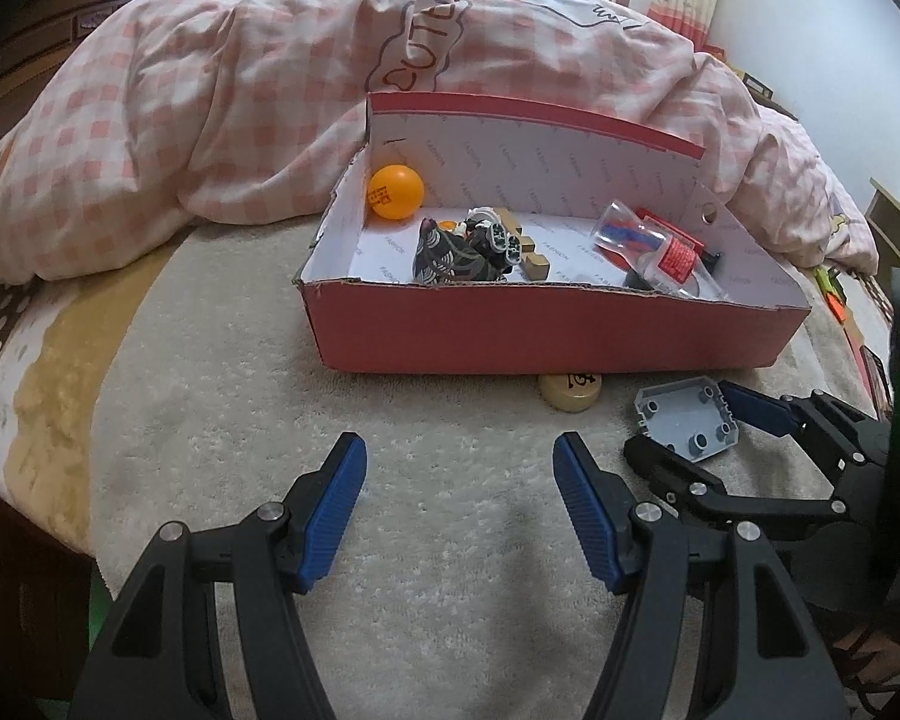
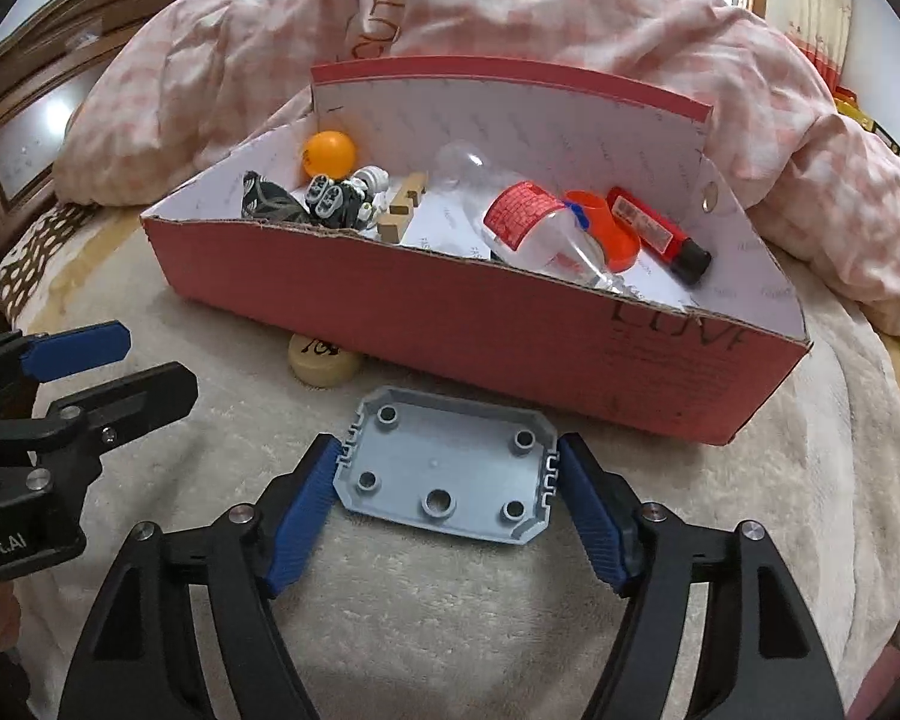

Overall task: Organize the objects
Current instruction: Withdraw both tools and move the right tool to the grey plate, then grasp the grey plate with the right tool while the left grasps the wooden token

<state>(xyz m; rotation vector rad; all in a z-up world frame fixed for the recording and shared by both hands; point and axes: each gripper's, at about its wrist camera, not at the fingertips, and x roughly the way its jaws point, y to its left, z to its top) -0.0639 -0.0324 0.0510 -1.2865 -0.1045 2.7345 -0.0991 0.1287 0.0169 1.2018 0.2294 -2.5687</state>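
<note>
Right wrist view, left to right: the left gripper (image 2: pixel 120 360) stands open and empty off to the side; the right gripper (image 2: pixel 447 480) is spread wide around the grey plastic cover (image 2: pixel 447 471), whose long axis spans pad to pad, ends barely clear. Just beyond sits the red cardboard box (image 2: pixel 510 324).

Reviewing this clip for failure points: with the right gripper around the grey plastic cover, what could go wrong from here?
The right gripper straddles the grey cover by its notched short ends, so closing there could tilt or pop it loose. The red box stands close ahead, so a low lift might hit its front wall. The round cream piece by that wall could get nudged.
</note>
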